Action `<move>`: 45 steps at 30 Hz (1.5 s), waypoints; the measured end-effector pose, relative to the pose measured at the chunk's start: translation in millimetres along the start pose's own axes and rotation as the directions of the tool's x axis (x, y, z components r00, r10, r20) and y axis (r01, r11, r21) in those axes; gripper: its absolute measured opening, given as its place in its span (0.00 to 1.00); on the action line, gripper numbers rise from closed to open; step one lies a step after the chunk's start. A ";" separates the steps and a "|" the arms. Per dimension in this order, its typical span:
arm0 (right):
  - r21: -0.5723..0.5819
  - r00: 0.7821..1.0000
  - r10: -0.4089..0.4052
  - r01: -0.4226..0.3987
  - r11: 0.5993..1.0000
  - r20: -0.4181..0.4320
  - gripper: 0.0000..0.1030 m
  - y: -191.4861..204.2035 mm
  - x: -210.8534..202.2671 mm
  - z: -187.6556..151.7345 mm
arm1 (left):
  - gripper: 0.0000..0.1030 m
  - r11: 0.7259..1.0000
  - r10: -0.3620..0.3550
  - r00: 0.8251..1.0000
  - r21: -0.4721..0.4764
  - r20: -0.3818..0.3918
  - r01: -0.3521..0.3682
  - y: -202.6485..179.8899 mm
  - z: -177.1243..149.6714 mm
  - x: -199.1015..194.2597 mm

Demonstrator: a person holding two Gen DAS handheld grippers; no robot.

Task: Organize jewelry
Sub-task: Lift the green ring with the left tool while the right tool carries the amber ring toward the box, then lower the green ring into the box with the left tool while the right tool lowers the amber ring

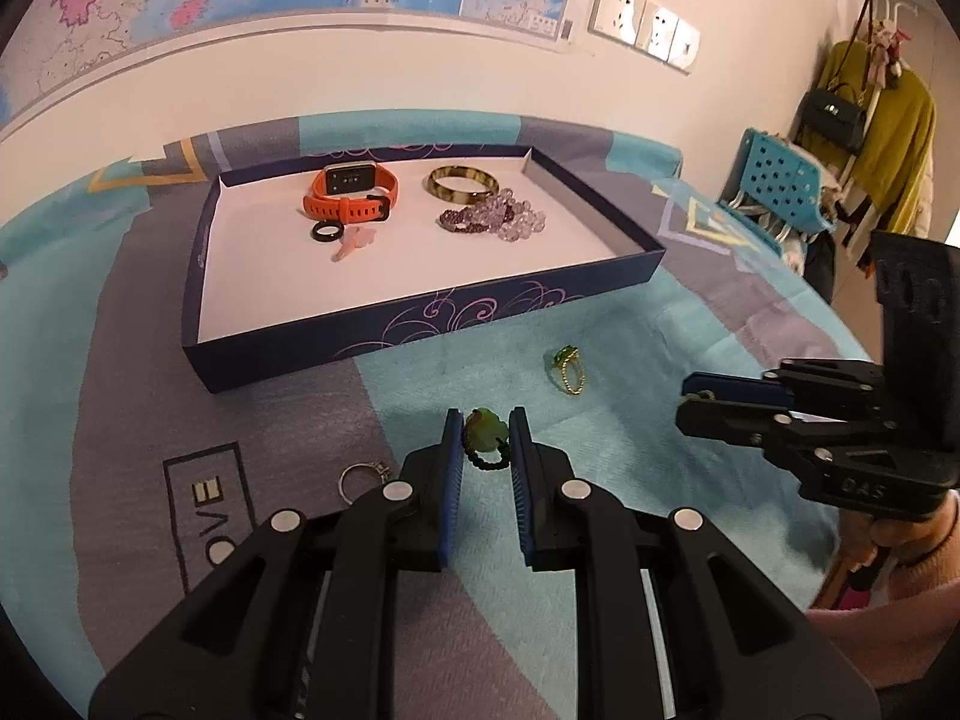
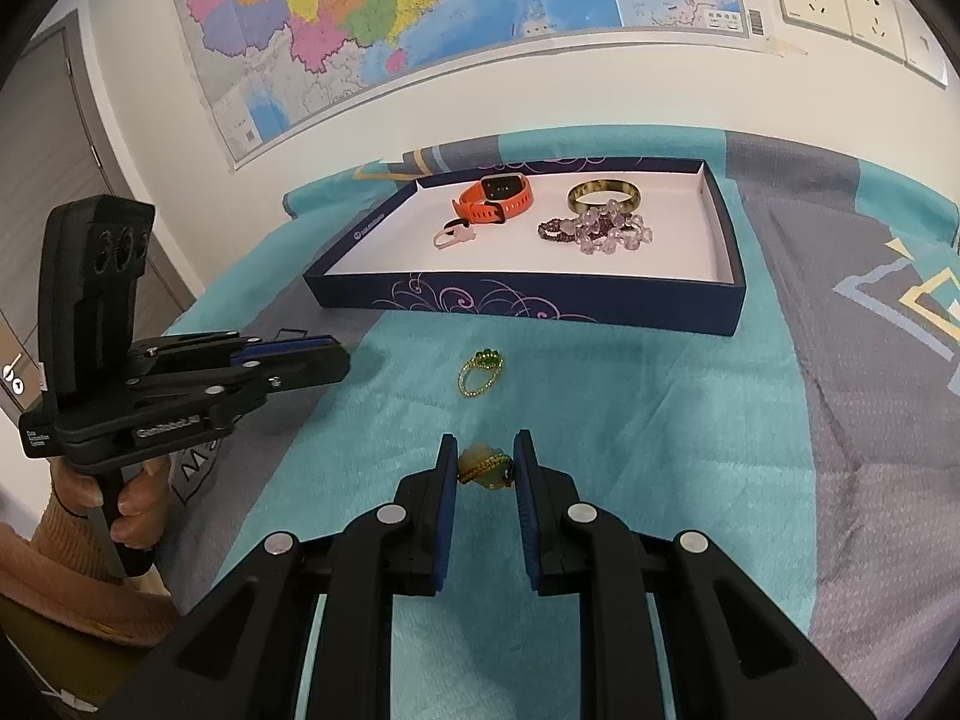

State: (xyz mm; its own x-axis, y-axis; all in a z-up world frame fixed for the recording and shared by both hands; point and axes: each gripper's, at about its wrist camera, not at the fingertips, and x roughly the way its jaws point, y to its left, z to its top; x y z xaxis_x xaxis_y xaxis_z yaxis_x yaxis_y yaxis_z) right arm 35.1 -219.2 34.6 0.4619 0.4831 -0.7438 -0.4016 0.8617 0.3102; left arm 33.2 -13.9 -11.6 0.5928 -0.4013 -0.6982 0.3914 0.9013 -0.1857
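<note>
- In the left wrist view, the left gripper has its pads closed in on a green charm with a black beaded loop. The stone end points toward the navy tray and the loop points back toward the camera.
- Only this view shows a silver ring on the cloth, on the near side of the tray beside the left finger.
- In the right wrist view, the right gripper pinches an amber charm. Its braided cord runs crosswise from pad to pad.
- Each camera sees the other gripper side-on, and the held piece is mostly hidden. Whether either charm is clear of the cloth is hard to say.
- A gold ring with a green stone lies on the teal blanket between the tray and the grippers, stone end toward the tray.
- Inside the tray, toward its far wall, are an orange watch, a tortoiseshell bangle, purple bead bracelets, a black ring and a pink piece.
- The black ring is much clearer from the left wrist.
</note>
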 end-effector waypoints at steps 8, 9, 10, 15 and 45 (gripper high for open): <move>-0.009 1.000 0.001 -0.001 1.000 -0.001 0.17 0.0 2.1 3.5 | 0.15 0.999 -0.034 0.999 0.000 0.020 0.034 5.7 -5.9 -13.3; -0.011 1.000 0.000 0.000 1.000 0.000 0.17 -1.0 1.8 4.3 | 0.15 0.999 -0.037 0.999 0.000 0.021 0.037 6.5 -6.5 -14.0; -0.012 1.000 -0.002 0.002 1.000 0.000 0.17 -1.6 1.5 5.0 | 0.15 0.999 -0.038 0.999 -0.001 0.022 0.038 7.0 -7.3 -14.6; -0.016 1.000 -0.009 0.009 1.000 0.005 0.17 -4.2 1.2 9.6 | 0.15 0.997 -0.071 0.997 0.024 0.024 0.071 3.1 -11.3 -18.4; -0.090 0.997 -0.020 0.026 0.996 0.068 0.17 -8.9 10.4 66.5 | 0.15 0.998 -0.003 0.996 0.061 0.094 -0.003 11.6 39.8 -9.1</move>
State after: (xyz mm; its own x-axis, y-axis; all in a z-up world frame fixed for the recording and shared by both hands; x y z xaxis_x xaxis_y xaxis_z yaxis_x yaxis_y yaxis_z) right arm 96.0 -211.5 63.5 0.5224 0.4756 -0.7077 -0.4588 0.8564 0.2368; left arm 60.3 -6.3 20.1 0.6554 -0.4172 -0.6296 0.4315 0.8910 -0.1413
